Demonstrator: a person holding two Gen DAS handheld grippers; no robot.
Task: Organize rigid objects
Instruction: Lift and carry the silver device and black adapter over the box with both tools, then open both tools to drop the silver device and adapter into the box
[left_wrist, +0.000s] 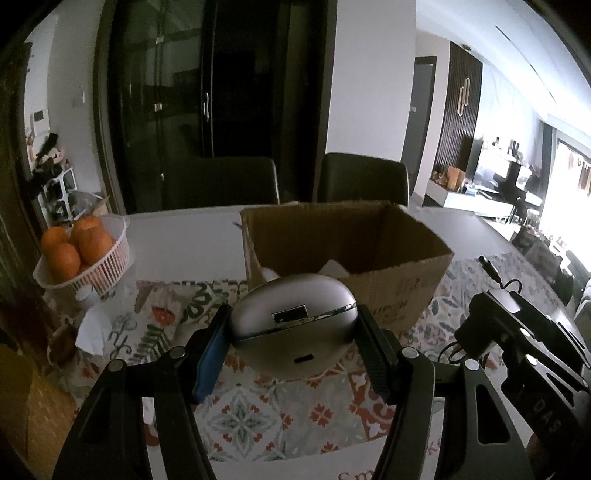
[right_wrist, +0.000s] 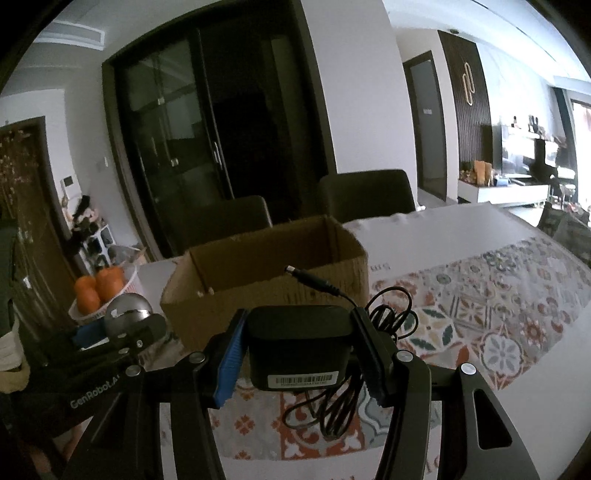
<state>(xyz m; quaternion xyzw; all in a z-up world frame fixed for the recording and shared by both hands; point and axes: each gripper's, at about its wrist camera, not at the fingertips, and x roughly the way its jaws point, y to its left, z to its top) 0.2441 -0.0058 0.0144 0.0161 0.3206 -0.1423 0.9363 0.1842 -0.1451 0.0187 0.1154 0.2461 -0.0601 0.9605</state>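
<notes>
My left gripper (left_wrist: 293, 332) is shut on a silver egg-shaped case (left_wrist: 293, 325) and holds it above the patterned mat, just in front of an open cardboard box (left_wrist: 399, 291). My right gripper (right_wrist: 299, 347) is shut on a black power adapter (right_wrist: 297, 350) whose cable (right_wrist: 332, 410) dangles below and whose plug (right_wrist: 310, 278) sticks up toward the box (right_wrist: 207, 310). In the left wrist view the right gripper (left_wrist: 517, 332) with the adapter shows at the right. In the right wrist view the left gripper (right_wrist: 122, 332) with the silver case (right_wrist: 127, 312) shows at the left.
A white basket of oranges (left_wrist: 79, 254) stands at the table's far left, with white crumpled paper (left_wrist: 94, 328) in front of it. A patterned mat (left_wrist: 258, 413) covers the near table. Two dark chairs (left_wrist: 364, 177) stand behind the table.
</notes>
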